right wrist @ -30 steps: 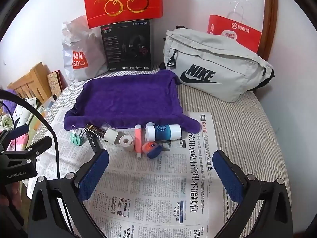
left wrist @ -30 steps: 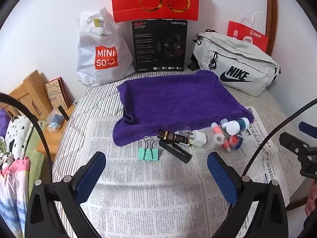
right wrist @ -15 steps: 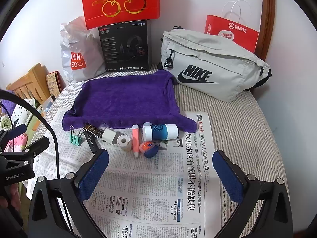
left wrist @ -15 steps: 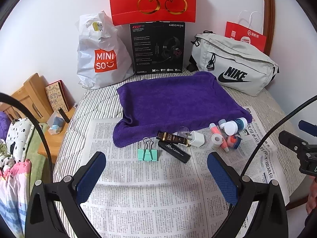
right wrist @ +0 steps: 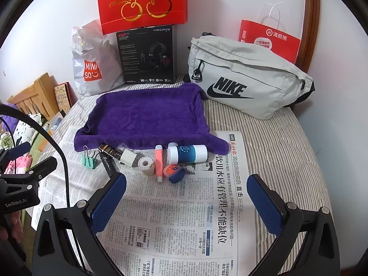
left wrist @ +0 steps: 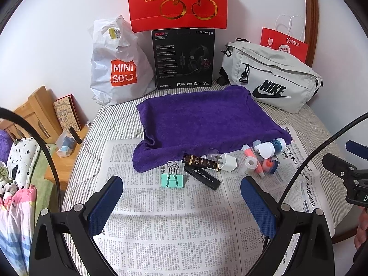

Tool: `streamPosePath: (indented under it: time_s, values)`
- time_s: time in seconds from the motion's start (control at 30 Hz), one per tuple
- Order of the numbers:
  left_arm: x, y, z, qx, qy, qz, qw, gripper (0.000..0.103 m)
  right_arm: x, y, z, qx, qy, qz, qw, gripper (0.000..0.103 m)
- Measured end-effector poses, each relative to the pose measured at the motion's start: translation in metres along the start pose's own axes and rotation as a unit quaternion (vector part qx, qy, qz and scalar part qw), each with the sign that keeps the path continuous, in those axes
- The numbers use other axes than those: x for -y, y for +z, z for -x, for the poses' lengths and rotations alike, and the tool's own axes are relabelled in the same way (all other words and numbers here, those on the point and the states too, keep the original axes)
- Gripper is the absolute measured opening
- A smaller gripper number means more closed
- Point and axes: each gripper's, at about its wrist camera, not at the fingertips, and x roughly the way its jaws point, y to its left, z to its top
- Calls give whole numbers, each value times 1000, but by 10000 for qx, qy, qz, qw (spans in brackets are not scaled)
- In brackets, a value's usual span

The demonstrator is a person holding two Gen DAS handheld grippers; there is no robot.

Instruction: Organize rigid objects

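A row of small items lies on newspaper in front of a purple towel: a mint binder clip, a black bar marked Horizon, a dark gold-trimmed tube, a white plug, a tape roll, a coral tube, a blue-and-white bottle and a small orange-and-blue item. My left gripper hangs open short of the clip. My right gripper hangs open just before the orange-and-blue item. Neither holds anything.
Against the back wall stand a Miniso bag, a black headset box, a red cherry bag, a grey Nike pouch and a red paper bag. A wooden nightstand is at the left, below the bed's edge.
Both grippers have moved slightly toward the row of items, which now sits a little lower in each view. Nothing was grasped or shifted.
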Motion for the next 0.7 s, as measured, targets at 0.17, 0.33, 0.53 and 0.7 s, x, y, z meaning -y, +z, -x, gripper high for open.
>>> streamPosePath:
  time_s: [0.17,0.33,0.53,0.7]
  values:
    - [0,-1,1,11,10,-1,10000,103,-2,0,3,8,-24,7,10000,103]
    - [0,-2,2,9,19,-19,10000,103,-2,0,3,8,-25,8,10000,103]
    - [0,-3,3,26,32,-34,10000,103,-2,0,6,6,-40,6,10000,103]
    - [0,-3,4,19,34,-46,10000,103,-1,1,7,8,-47,-3,10000,103]
